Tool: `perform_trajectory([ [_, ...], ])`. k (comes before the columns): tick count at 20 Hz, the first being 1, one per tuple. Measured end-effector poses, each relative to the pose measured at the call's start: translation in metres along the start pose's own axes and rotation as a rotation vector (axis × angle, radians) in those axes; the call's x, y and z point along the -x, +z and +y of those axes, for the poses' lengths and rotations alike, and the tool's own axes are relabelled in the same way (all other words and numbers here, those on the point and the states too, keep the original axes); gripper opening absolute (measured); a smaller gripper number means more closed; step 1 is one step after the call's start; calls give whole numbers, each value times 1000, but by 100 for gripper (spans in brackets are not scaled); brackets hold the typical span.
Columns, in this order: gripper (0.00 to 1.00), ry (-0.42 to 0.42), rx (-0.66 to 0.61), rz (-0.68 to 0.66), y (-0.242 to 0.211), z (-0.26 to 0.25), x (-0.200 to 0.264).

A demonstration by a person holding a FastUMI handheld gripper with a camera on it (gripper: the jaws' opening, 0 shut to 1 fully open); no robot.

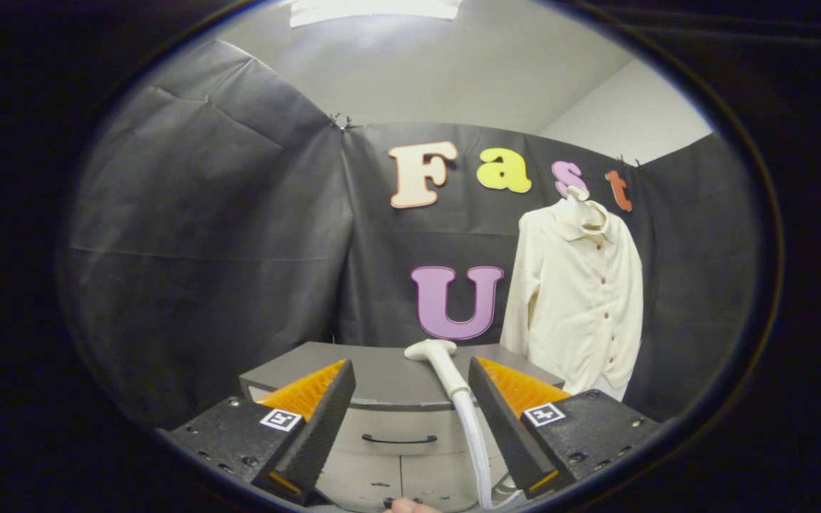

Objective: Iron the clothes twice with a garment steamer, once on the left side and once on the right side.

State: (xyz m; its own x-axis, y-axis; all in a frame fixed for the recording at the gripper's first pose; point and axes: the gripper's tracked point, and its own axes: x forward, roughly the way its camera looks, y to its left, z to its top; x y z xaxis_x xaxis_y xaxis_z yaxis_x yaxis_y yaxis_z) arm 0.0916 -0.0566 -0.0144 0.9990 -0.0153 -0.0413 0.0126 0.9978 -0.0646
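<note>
Two wedge-shaped fingers of the gripper [410, 399] stand wide apart at the bottom of the frame, and they pinch nothing; each finger has a ribbed inner face and a flat block behind it with a small square marker. Between them, closer to the right finger, lies the steamer [439, 363] on the cabinet [382, 385]. Its head is smooth, rounded and looks like hard plastic, a little like a hammer head, and it points to the left. From the handle a pale hose [478, 456] with a ribbed surface goes down over the front edge of the cabinet, toward the lower middle of the frame. I cannot tell if the right finger touches the hose or is only in front of it. The cabinet has a flat matte top and a drawer with a thin curved handle [399, 439] in the lower centre. In the right half of the frame, beyond the right finger, a shirt [578, 299] hangs on the cloth wall [204, 235]. It is of soft pale fabric, with long sleeves, a collar and a row of small dark buttons down the front. The wall cloth is dark and shows creases and folds, mostly in the upper left. At the very bottom centre a fingertip [407, 506] of a person shows.
</note>
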Motion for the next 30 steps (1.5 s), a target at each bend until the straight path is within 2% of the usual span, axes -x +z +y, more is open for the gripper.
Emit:
perform_trajectory([
  [4,97,-32,-22,-2,-11,-17,-29],
  [12,97,24,74,53,-44,-23,-101],
  [16,96,13,9,173,-71,-29,-133],
  [22,95,-18,43,381,-118,-36,-171],
  [26,92,-16,44,435,-137,-37,-187],
  [28,85,-3,33,463,-143,-34,-196],
  [30,83,11,26,475,-147,-28,-201],
])
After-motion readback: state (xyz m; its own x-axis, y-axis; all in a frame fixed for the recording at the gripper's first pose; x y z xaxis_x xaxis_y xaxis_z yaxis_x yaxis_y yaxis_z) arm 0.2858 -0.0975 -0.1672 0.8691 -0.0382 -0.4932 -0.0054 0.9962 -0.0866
